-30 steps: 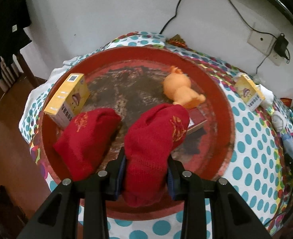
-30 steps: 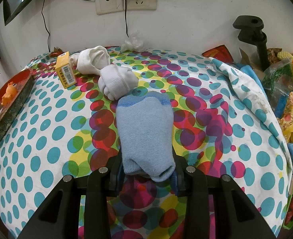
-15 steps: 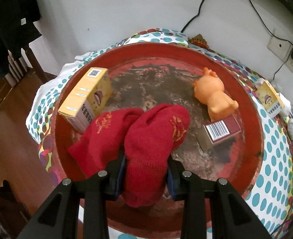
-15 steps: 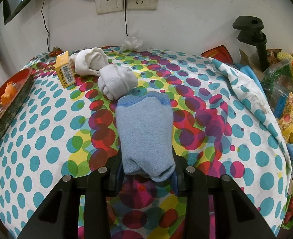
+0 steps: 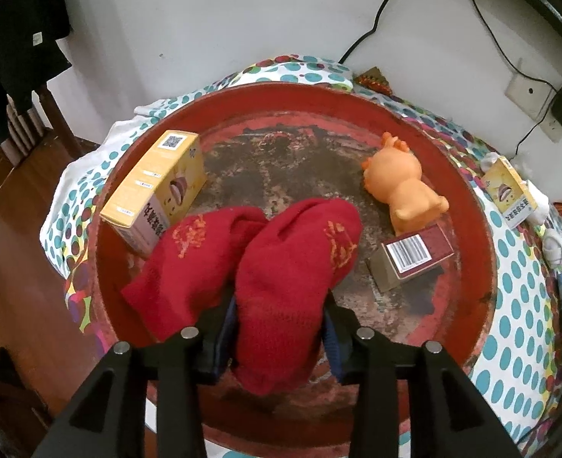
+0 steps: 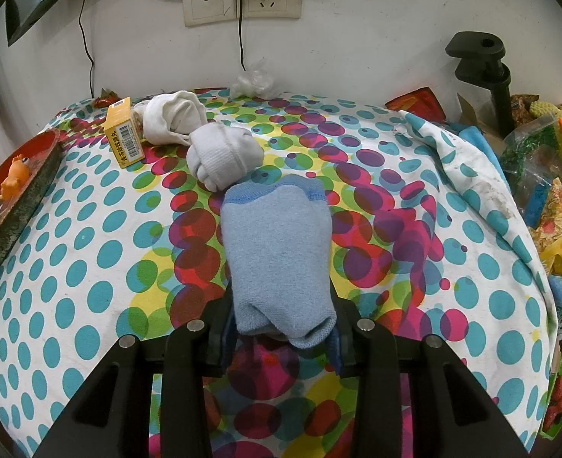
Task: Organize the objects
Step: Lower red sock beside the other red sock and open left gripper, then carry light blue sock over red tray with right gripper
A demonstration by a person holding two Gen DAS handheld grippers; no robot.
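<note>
In the left wrist view a rolled red sock (image 5: 292,267) lies in the round red tray (image 5: 319,95), touching a second red sock (image 5: 189,263) on its left. My left gripper (image 5: 280,328) has this sock between its pads; the jaws are opening, and the pads still touch the sock's sides. In the right wrist view my right gripper (image 6: 281,336) is shut on a light blue sock (image 6: 277,252) that rests on the dotted tablecloth. Two white sock rolls (image 6: 223,156) (image 6: 174,118) lie beyond it.
The tray also holds a yellow box (image 5: 155,187), an orange toy animal (image 5: 403,187) and a dark red barcoded box (image 5: 414,255). Another yellow box (image 6: 124,133) stands by the white socks. A black clamp (image 6: 483,72) and snack bags (image 6: 548,175) crowd the table's right edge.
The left gripper carried its red sock left until it lay against the other red sock, then held still. Its jaws now stand slightly wider. The right gripper and blue sock have not moved.
</note>
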